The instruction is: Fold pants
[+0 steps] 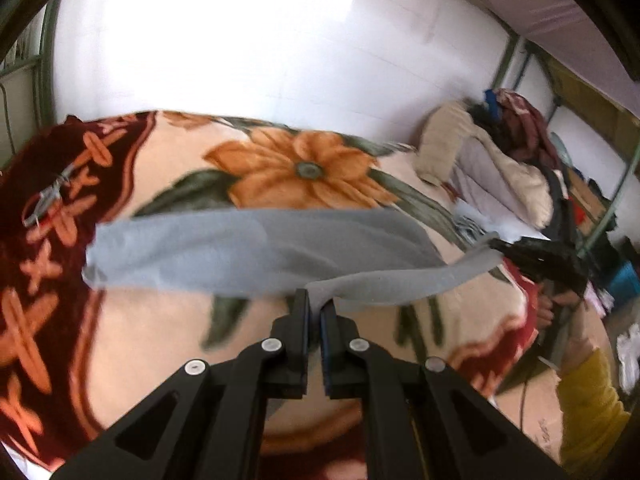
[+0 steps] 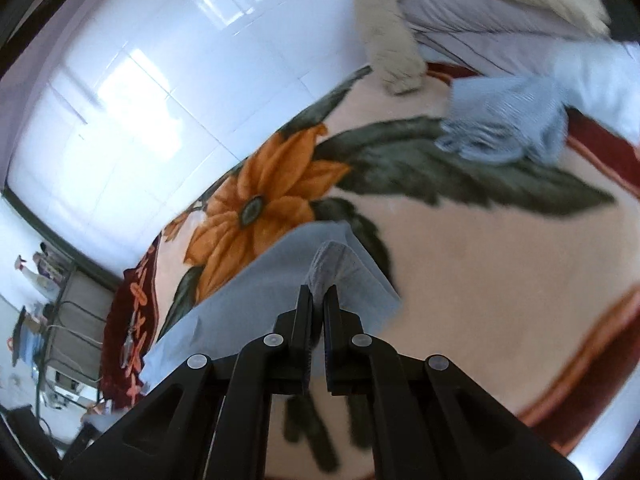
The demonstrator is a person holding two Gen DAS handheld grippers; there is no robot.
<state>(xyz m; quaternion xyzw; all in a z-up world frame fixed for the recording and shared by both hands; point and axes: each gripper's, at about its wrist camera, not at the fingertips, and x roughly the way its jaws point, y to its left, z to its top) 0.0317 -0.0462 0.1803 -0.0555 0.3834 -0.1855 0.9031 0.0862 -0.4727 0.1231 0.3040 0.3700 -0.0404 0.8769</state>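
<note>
Grey pants [image 1: 224,252] hang lifted above a floral blanket [image 1: 160,344] on a bed. My left gripper [image 1: 316,300] is shut on one edge of the grey cloth. The cloth stretches right to my right gripper [image 1: 500,246], also shut on it, held by a hand in a yellow sleeve [image 1: 588,404]. In the right wrist view the pants [image 2: 256,292] drape down to the left, and my right gripper [image 2: 319,294] pinches a bunched edge of the grey cloth. The far end of the pants trails near the blanket's dark red border.
A beige and lilac quilt [image 1: 480,168] is heaped at the bed's right end, with more clothes [image 1: 520,120] behind it. A light blue striped garment [image 2: 504,120] lies crumpled on the blanket. A white tiled wall [image 1: 240,40] runs behind the bed. Metal bed frames stand at both sides.
</note>
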